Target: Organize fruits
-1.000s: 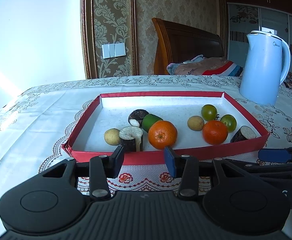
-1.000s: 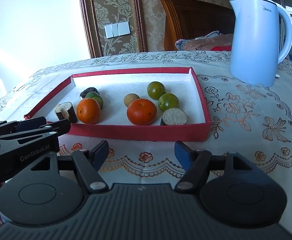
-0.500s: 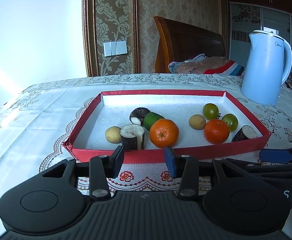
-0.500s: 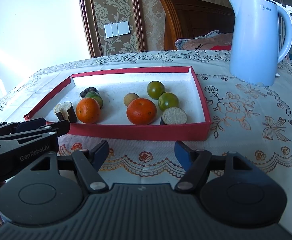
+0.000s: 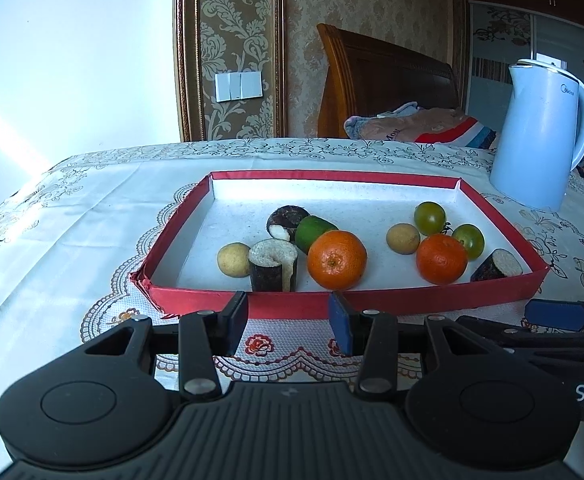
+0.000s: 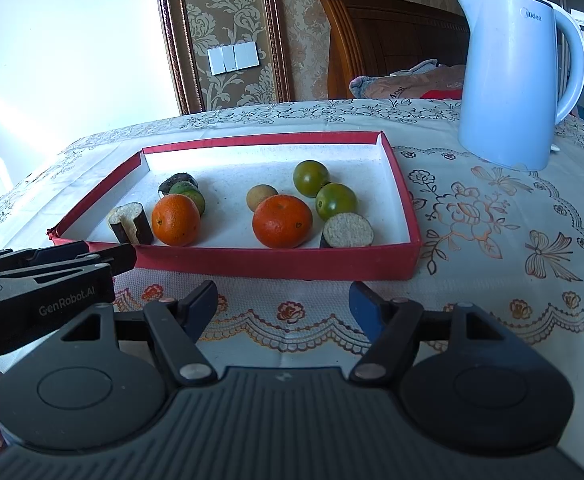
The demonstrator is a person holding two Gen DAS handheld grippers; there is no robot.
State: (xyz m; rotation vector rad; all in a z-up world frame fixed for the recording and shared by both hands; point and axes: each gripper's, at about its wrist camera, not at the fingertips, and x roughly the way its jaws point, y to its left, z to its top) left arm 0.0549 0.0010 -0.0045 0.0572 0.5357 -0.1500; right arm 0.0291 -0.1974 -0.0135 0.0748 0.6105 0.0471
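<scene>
Basically, lace-patterned tablecloth [image 6: 491,240] under everything. Smooth pale-blue plastic kettle [image 6: 511,80] stands beyond the tray's right side. Shallow rectangular red-walled tray [image 5: 371,300], grainy white floor, holds all fruit: two dimpled round oranges [image 5: 336,259] [image 5: 441,259], two glossy green tomatoes [image 5: 429,217], cut dark-skinned cylinders with pithy white cores [image 5: 274,266]. Left gripper [image 5: 288,316] empty, narrow gap; right gripper [image 6: 284,304] empty, wider; both just short of the tray's near wall.
</scene>
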